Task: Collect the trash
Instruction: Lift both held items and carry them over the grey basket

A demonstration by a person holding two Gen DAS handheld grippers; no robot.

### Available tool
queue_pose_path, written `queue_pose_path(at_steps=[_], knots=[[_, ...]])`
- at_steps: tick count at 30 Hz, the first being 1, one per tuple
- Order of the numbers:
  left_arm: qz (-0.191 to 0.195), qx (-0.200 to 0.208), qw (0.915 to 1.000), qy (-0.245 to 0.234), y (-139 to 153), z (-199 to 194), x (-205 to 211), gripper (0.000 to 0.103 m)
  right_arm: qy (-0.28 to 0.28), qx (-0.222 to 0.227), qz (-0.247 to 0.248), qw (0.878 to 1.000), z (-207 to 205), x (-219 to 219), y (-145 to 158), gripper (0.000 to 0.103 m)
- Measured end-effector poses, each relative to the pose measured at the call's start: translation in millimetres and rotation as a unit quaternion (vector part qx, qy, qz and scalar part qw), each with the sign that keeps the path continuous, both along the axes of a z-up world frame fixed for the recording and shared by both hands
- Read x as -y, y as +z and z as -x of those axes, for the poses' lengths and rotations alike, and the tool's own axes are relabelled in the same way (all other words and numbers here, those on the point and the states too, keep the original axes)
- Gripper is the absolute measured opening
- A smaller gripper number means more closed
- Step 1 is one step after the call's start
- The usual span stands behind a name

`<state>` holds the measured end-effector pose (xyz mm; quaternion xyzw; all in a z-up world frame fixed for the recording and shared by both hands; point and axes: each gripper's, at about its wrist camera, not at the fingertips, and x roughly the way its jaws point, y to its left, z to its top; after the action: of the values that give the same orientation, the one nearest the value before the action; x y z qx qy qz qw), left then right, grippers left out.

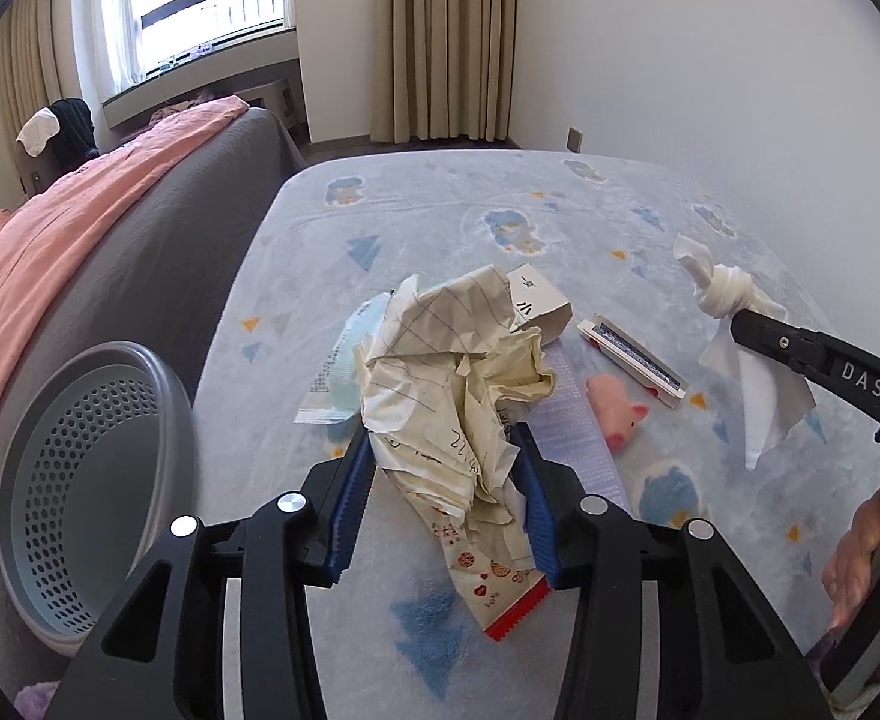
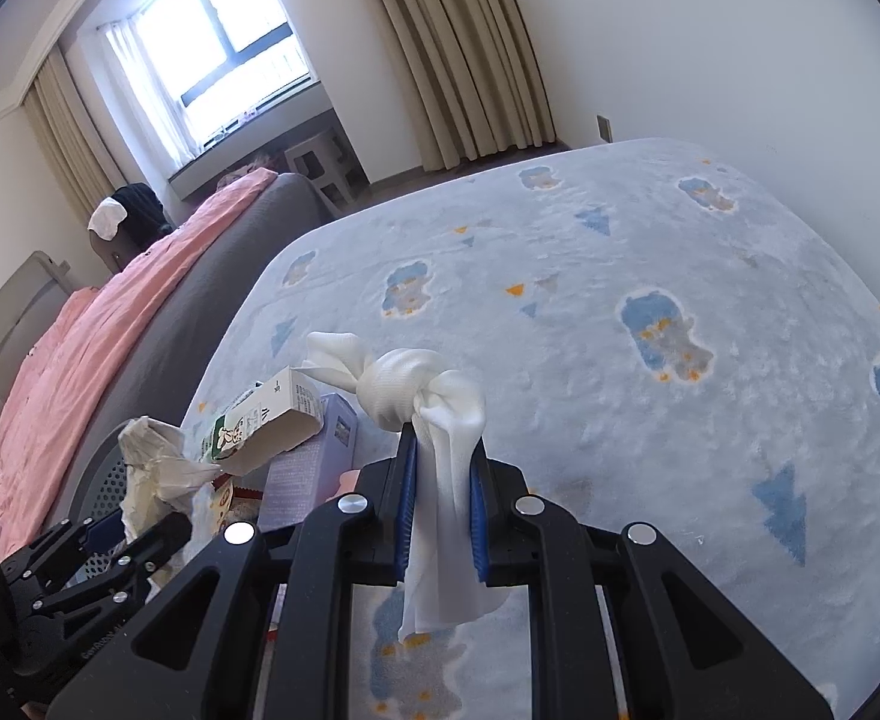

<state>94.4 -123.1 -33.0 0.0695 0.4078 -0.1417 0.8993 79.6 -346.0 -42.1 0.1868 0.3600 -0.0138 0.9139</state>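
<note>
- Left wrist view: the left gripper (image 1: 446, 468) has its blue pads pressed on a crumpled paper wad (image 1: 452, 372); a red-printed wrapper (image 1: 488, 576) hangs from the same bundle, and whether the pads pinch it too is hard to tell.
- The wad is the landmark here. Behind it a small carton (image 1: 545, 306) pokes out, its left part hidden by the paper.
- Left of the wad a pale blue packet (image 1: 335, 372) is half covered by it.
- Right of the wad lie a lilac sheet (image 1: 578, 426), a pink pig toy (image 1: 614, 408) and a long narrow box (image 1: 635, 360), all on the rug (image 1: 500, 192).
- Far left of the wad a grey perforated bin (image 1: 98, 480) stands, its lower rim cut off by the gripper frame.
- Far right, the right gripper (image 1: 740, 318) pinches a knotted white tissue (image 1: 734, 300); a hand (image 1: 860, 564) on its handle is cut by the frame edge.
- Right wrist view: the right gripper (image 2: 443, 468) is closed narrowly on the tissue (image 2: 422, 390), knot above the pads, loose end hanging below.
- Left of the tissue, the carton (image 2: 272, 420) and wad (image 2: 152, 468) are seen partly; the left gripper (image 2: 140, 534) is mostly hidden, its jaws unreadable.
- The bin (image 2: 110, 480) shows only as a sliver.
</note>
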Motion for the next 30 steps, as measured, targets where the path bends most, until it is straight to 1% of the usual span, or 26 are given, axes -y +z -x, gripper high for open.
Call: queue_pose_path(at_steps=[4,8,17,25,30], knots=[[-0.003,0.017,0.9997,0.019,12,9,-24,0.044,0.003,0.002,0.004,1.000,0,-4,0,0.016],[-0.005,0.024,0.9989,0.039,17,17,-48,0.044,0.008,0.002,0.009,1.000,1,-10,1,0.016],[-0.006,0.027,0.9968,0.076,13,28,-96,0.044,0.031,0.004,0.015,0.999,8,-42,1,0.016],[-0.008,0.035,0.9940,0.104,12,33,-137,0.044,0.059,0.022,0.010,0.998,20,-79,8,0.016],[-0.004,0.037,0.9918,0.122,5,35,-165,0.044,0.074,0.028,0.007,0.997,22,-104,12,0.016]])
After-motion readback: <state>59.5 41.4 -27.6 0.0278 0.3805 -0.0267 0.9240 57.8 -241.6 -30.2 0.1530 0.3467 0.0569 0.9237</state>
